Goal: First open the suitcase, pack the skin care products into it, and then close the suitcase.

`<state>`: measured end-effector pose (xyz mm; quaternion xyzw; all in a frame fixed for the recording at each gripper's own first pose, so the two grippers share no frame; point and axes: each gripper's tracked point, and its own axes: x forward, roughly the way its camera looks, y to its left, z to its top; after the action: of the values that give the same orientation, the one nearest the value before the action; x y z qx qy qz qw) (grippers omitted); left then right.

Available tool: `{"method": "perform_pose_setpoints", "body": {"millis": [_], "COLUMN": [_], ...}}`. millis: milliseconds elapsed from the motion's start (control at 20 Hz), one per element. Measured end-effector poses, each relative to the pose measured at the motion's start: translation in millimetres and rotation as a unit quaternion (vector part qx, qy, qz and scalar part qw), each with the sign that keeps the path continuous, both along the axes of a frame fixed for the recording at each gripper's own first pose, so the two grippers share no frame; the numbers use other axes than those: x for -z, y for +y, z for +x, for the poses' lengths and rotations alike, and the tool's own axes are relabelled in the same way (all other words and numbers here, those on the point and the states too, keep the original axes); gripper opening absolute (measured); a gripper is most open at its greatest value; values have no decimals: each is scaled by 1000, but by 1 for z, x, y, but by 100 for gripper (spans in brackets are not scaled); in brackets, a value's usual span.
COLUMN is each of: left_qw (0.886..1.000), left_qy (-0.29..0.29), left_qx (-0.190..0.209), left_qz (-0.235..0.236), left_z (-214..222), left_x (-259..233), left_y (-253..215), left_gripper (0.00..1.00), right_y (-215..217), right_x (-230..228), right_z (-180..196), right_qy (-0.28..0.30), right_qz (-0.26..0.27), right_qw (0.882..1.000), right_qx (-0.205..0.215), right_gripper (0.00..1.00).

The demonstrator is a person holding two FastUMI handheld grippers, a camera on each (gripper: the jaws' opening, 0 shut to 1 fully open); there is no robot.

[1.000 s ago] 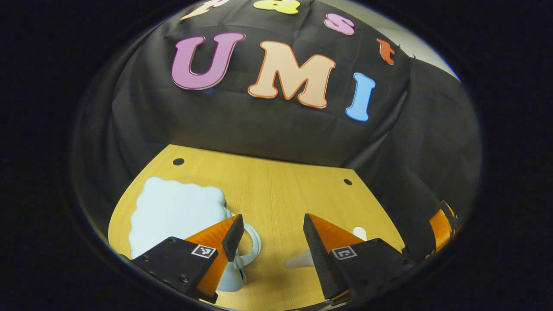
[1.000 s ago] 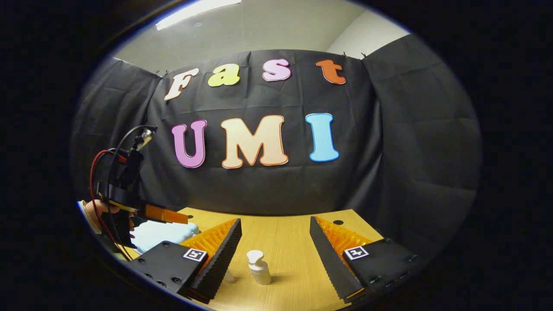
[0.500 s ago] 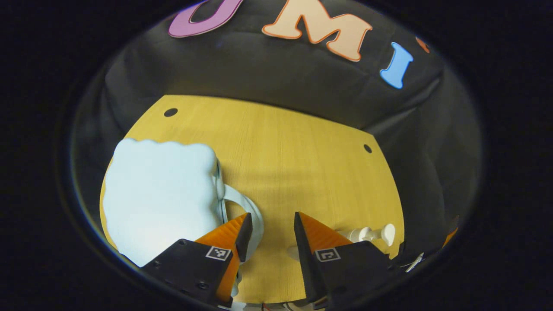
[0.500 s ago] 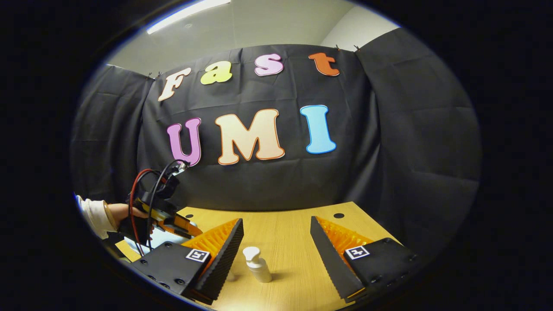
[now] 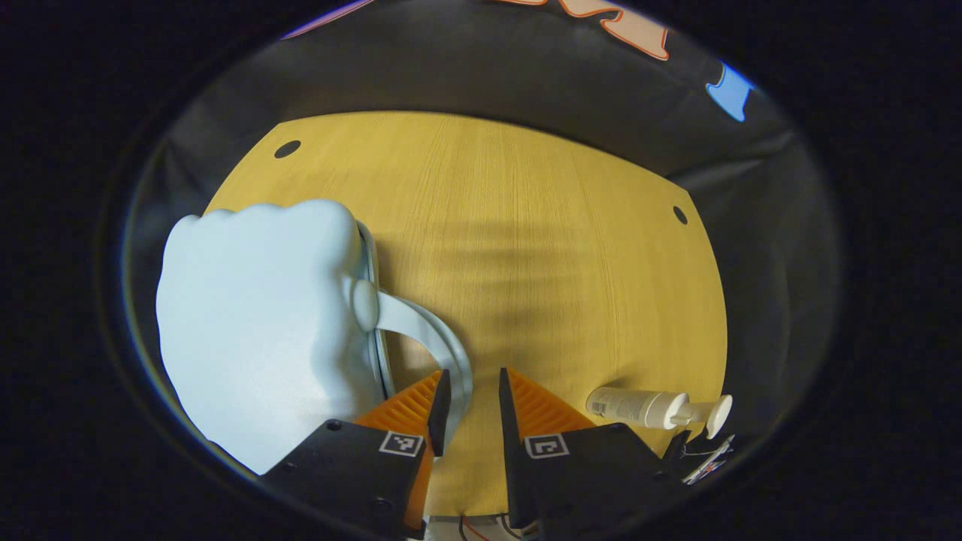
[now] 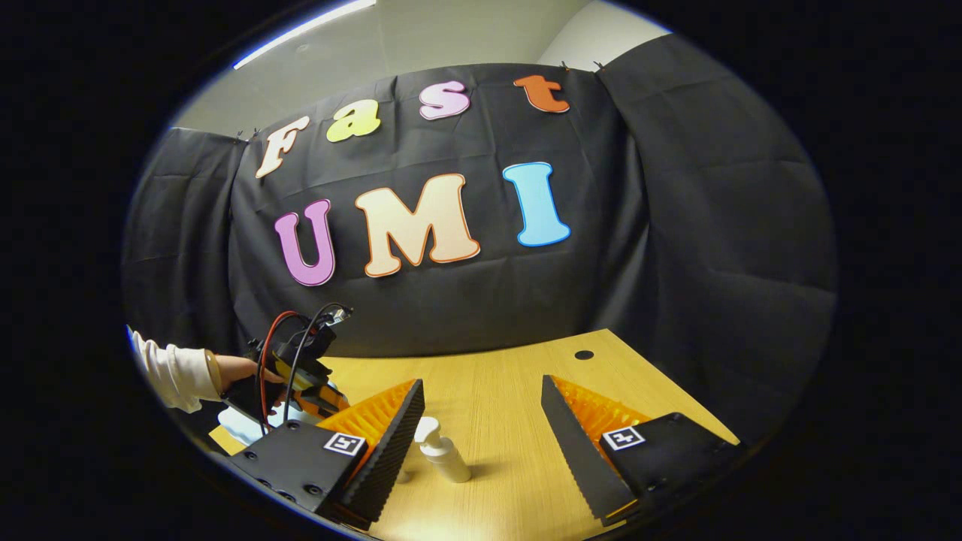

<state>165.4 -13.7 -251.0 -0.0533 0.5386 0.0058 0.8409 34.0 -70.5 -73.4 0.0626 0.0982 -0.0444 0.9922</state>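
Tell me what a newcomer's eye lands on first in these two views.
In the left gripper view, the pale blue suitcase on the left of the wooden table stands out, lid down, with the left gripper closing in around its looped handle. A white pump bottle lies on its side at the lower right. In the right gripper view, the right gripper hangs wide open just behind that bottle.

Left gripper tipped downward, fingers nearly closed; right gripper level, fingers wide apart
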Motion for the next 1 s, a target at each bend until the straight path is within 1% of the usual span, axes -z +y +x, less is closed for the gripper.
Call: {"method": "perform_pose_setpoints", "body": {"millis": [50, 100, 150, 200, 250, 300, 350, 450, 650, 750, 900, 1000], "left_qw": [1000, 1000, 999, 999, 999, 998, 998, 997, 995, 993, 993, 992], "left_qy": [9, 16, 23, 31, 38, 42, 48, 60, 76, 90, 97, 105], "left_qx": [1, -1, -2, -3, -4, -8, -11, -11, -6, 5, 11, 20], "left_qz": [9, 19, 25, 30, 35, 40, 42, 51, 67, 77, 73, 70], "left_z": [1, 0, 2, 2, 3, 4, 5, 4, 5, 4, 5, 4], "left_x": [4, 8, 11, 15, 18, 23, 25, 28, 32, 32, 29, 29], "left_y": [2, 6, 10, 11, 13, 17, 18, 21, 26, 27, 21, 17], "left_gripper": [34, 33, 33, 34, 33, 33, 25, 14, 12, 11, 12, 19], "right_y": [-2, -3, -5, -7, -9, -11, -13, -18, -24, -23, -22, -23], "right_x": [1, 1, 2, 3, 3, 6, 7, 9, 14, 15, 17, 18], "right_z": [1, 1, 2, 2, 3, 3, 4, 2, 0, 1, 1, -1], "right_qy": [2, 3, 3, 3, 4, 6, 8, 11, 15, 16, 16, 17], "right_qz": [2, 3, 3, 3, 4, 5, 7, 7, 10, 11, 6, 4], "right_qw": [1000, 1000, 1000, 1000, 1000, 1000, 1000, 1000, 1000, 1000, 1000, 1000], "right_qx": [1, 3, 5, 7, 9, 11, 13, 18, 23, 21, 19, 18], "right_gripper": [95, 98, 95, 98, 95, 98, 98, 98, 98, 98, 98, 98]}}
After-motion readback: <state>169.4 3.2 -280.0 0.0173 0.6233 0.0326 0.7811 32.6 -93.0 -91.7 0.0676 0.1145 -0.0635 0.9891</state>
